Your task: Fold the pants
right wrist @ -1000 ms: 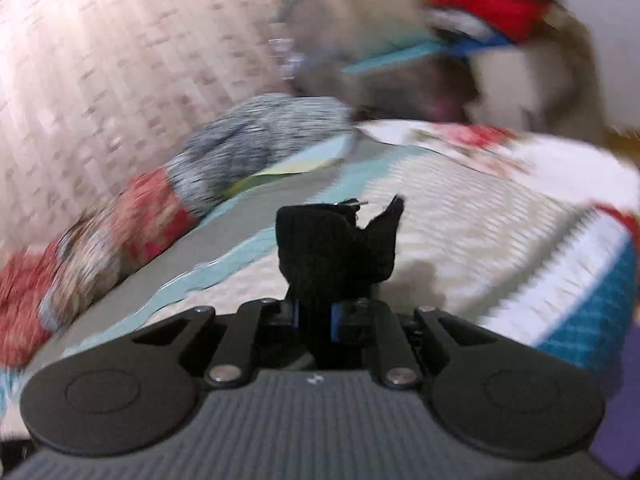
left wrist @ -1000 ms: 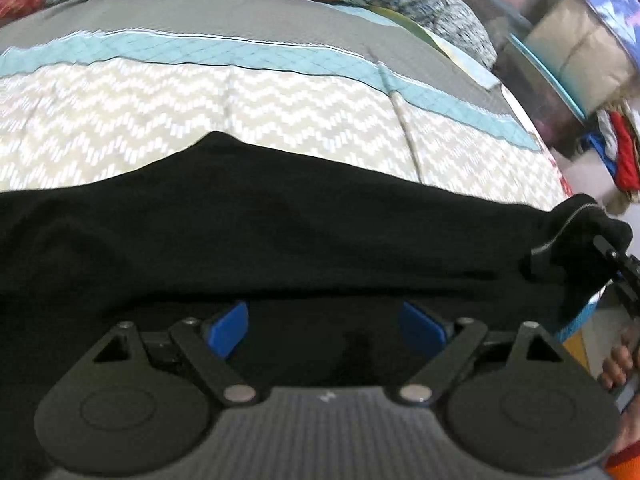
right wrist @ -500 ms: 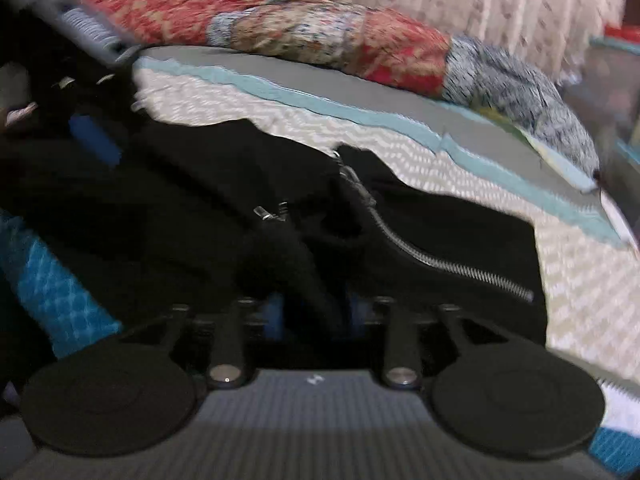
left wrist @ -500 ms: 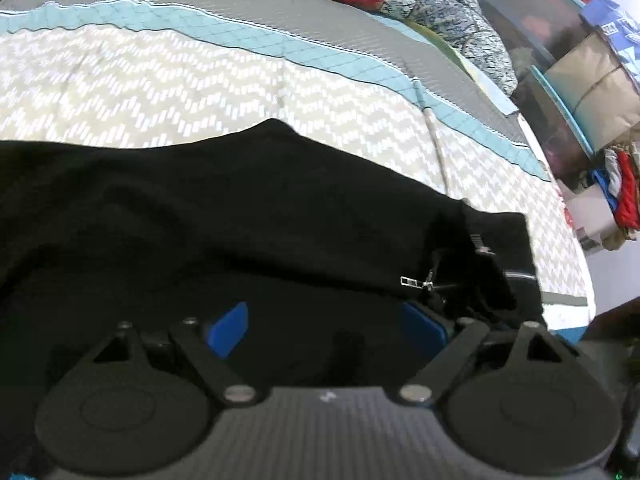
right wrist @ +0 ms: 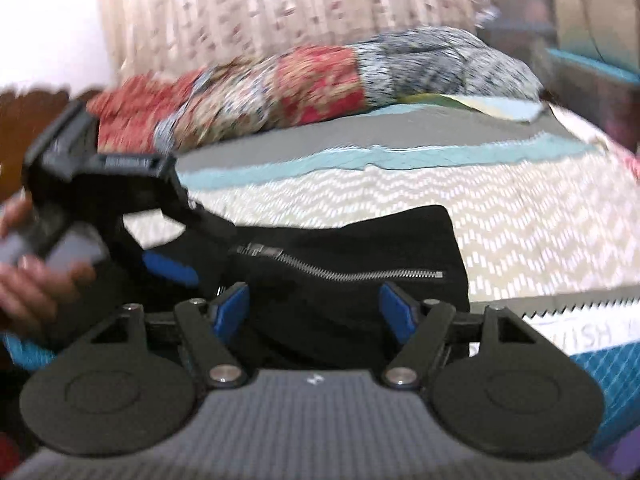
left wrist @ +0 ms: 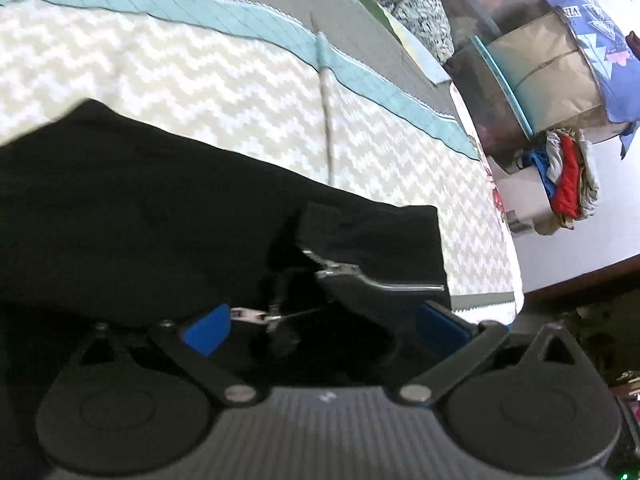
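Note:
Black pants with a silver zipper lie on the bed's chevron quilt; they also show in the right wrist view. My left gripper is open, its blue pads on either side of a zipper pull and the cloth's near edge. It also shows in the right wrist view, at the left over the pants. My right gripper is open and holds nothing, just in front of the pants' near edge.
Patterned red and grey bedding lies along the far side of the bed. Storage bins and stacked clothes stand beyond the bed's right edge. A curtain hangs behind the bed.
My right gripper has let go of the pants and opened. The pants' end now lies down on the bed. My left gripper has shifted right toward the zipper.

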Available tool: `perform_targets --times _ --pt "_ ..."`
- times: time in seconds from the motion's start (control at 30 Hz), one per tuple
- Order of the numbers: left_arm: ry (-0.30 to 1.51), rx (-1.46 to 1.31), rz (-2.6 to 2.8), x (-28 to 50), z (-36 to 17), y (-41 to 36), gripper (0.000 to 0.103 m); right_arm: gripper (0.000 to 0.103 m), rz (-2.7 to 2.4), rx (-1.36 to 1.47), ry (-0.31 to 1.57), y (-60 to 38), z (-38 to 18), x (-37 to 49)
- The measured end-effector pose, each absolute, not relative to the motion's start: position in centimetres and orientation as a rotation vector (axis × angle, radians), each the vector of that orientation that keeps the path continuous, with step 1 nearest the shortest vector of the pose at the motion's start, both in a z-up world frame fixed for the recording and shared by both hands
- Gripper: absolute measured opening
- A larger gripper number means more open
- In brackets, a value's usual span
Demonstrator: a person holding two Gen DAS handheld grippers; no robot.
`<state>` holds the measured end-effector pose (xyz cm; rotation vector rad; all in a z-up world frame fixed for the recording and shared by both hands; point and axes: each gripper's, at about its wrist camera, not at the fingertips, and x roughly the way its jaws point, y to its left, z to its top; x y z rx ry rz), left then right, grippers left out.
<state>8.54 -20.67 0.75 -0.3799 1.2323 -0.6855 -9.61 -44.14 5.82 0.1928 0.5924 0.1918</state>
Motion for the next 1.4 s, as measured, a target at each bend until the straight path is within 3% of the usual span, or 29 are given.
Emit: perform_targets --times 0.03,0.1,0.17,0.23,0.33,0.4,0.57,0.7,0.77,1.13,1.4 --pt "1.230 -0.364 -0.690 8.4 0.5 -21.3 0.091 0.065 0.189 0.236 0.598 -44.3 5.5 -9.2" --pt "1.228 -0.287 -0.676 7.9 0.2 -22.4 0.045 0.057 0.194 0.331 0.622 -44.5 4.6 -8.1" --pt "1.174 -0.203 -0.668 7.0 0.3 -22.7 0.024 0.041 0.201 0.403 0.669 -44.3 3.2 -7.3" --pt "1.138 -0.137 -0.651 6.3 0.4 -22.7 0.020 0.035 0.190 0.415 0.744 -43.7 1.6 -6.9" --pt "1.096 -0.056 -0.608 5.0 -0.7 -23.0 0.029 0.033 0.174 0.391 0.756 -42.7 0.2 -6.7" --pt "1.062 -0.004 -0.559 4.5 -0.4 -23.1 0.056 0.033 0.160 0.403 0.768 -42.3 0.9 -6.3" --pt "1.092 -0.112 -0.579 4.6 1.7 -20.3 0.058 0.043 0.137 0.374 0.727 -41.1 3.6 -6.4" --pt "1.006 -0.161 -0.582 2.3 3.8 -15.5 0.071 0.045 0.162 0.396 0.638 -40.1 5.9 -7.7" --pt "0.983 -0.188 -0.557 0.9 4.3 -12.2 0.072 0.046 0.198 0.421 0.623 -39.3 6.2 -7.6" --pt "0.851 -0.405 -0.226 -4.9 5.3 6.8 0.074 0.046 0.513 0.361 0.788 -25.4 4.7 -3.1" --pt "0.864 -0.589 -0.073 -6.9 2.0 15.3 0.095 0.046 0.680 0.228 0.846 -15.8 5.4 -2.1"
